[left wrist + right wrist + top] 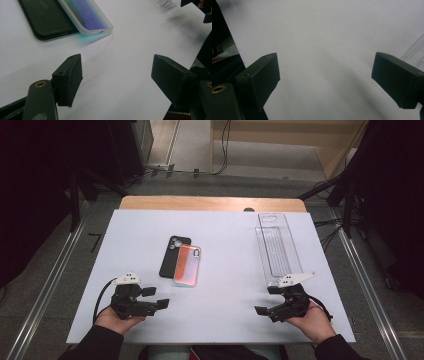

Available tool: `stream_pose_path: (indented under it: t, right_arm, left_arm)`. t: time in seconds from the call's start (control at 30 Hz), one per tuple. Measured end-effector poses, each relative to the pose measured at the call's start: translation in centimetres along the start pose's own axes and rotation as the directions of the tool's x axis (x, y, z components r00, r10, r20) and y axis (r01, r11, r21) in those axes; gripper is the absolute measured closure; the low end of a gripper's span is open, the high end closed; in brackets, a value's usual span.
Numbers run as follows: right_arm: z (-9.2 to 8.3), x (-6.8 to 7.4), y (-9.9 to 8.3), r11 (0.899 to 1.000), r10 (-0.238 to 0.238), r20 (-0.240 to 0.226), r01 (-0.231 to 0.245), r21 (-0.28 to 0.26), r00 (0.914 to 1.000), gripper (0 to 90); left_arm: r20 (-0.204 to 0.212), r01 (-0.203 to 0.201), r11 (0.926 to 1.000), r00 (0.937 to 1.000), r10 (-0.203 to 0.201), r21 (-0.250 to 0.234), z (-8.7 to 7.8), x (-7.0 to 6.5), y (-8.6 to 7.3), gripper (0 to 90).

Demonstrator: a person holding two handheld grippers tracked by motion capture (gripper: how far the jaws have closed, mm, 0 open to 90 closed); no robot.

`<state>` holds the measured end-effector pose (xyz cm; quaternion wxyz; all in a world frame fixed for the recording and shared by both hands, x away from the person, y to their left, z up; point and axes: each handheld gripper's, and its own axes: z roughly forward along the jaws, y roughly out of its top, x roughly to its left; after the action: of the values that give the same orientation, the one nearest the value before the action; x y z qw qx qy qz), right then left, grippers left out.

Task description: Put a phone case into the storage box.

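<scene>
A black phone case (pixel 173 254) lies near the middle of the white table (pixel 225 270), and an iridescent orange-pink case (pixel 188 265) leans partly over its right side. The left gripper view brings both close: the black case (pixel 47 17) and the iridescent case (pixel 87 15). A clear plastic box (pixel 277 247) lies lengthwise at the right. My left gripper (pixel 156 297) rests at the front left, jaws wide apart and pointing right, nothing between them (pixel 116 75). At the front right my right gripper (pixel 265 300) is open too, empty over bare table (pixel 325 77).
A wooden strip (pixel 212 203) runs along the table's far edge. Metal rails (pixel 367 285) flank both sides, and cables lie on the floor beyond. The near table edge is close under both hands.
</scene>
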<state>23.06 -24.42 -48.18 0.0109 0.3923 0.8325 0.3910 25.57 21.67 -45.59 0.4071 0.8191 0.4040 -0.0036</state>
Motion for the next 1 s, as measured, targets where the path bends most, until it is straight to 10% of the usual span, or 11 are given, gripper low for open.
stream_pose_path:
  t: [0.63, 1.0]
  right_arm:
    - [-0.1, 0.0, -0.1, 1.0, 0.009, 0.01, -0.009, 0.005, 0.9999, 6.4]
    - [-0.1, 0.0, -0.2, 1.0, 0.007, 0.008, -0.007, 0.006, 0.9999, 6.4]
  left_arm:
    - [-0.074, 0.039, 0.998, 0.9963, -0.043, -0.049, 0.2, -0.9, 2.4, 23.1]
    - [-0.105, -0.007, 0.9974, 0.9944, 0.0, -0.071, 1.3, -1.0, 4.1, 23.5]
